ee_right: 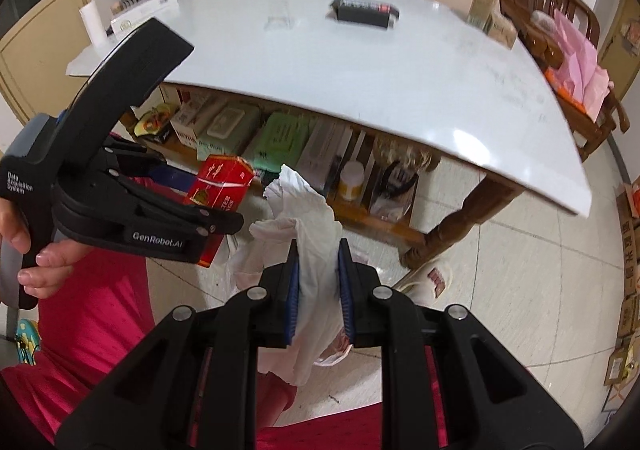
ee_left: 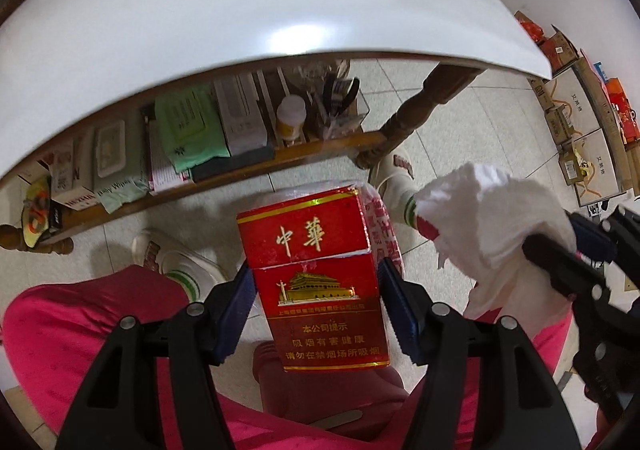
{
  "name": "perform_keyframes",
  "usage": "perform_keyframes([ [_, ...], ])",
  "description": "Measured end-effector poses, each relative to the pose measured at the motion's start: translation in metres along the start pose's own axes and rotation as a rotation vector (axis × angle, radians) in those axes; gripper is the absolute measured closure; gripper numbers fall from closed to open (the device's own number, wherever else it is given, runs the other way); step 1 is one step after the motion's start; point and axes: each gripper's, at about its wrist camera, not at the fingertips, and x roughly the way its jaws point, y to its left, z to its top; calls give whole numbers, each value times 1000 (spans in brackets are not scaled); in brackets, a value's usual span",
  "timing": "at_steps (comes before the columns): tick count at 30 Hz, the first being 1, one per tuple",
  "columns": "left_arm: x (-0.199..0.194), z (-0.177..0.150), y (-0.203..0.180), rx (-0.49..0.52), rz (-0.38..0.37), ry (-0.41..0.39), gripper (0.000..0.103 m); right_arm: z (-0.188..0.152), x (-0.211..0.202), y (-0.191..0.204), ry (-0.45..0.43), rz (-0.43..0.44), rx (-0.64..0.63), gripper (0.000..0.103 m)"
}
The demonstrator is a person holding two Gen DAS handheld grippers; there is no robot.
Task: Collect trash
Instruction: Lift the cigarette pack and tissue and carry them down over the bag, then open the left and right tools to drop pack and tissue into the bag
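My left gripper [ee_left: 316,290] is shut on a red cigarette pack [ee_left: 320,282] with gold Chinese lettering, held upright in front of the table's near edge, above the person's pink lap. The pack also shows in the right wrist view [ee_right: 222,184], with the left gripper [ee_right: 224,222] around it. My right gripper [ee_right: 318,270] is shut on a crumpled white tissue [ee_right: 312,234], which sticks out past the fingers. The tissue [ee_left: 492,218] and the right gripper [ee_left: 560,246] appear at the right of the left wrist view, close beside the pack.
A white table [ee_right: 360,62] stands ahead with a black box [ee_right: 364,12] and small cartons [ee_right: 488,10] on it. Its lower wooden shelf [ee_right: 360,206] holds wipes, boxes and a bottle. Wooden chairs stand behind, cardboard boxes [ee_left: 580,130] on the floor at right. White translucent plastic [ee_right: 248,266] lies below the grippers.
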Motion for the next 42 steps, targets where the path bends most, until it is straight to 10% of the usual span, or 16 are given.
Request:
perform_keyframes([
  [42,221,21,49,-255,-59,416,43,-90,220,-12,443,91,227,85],
])
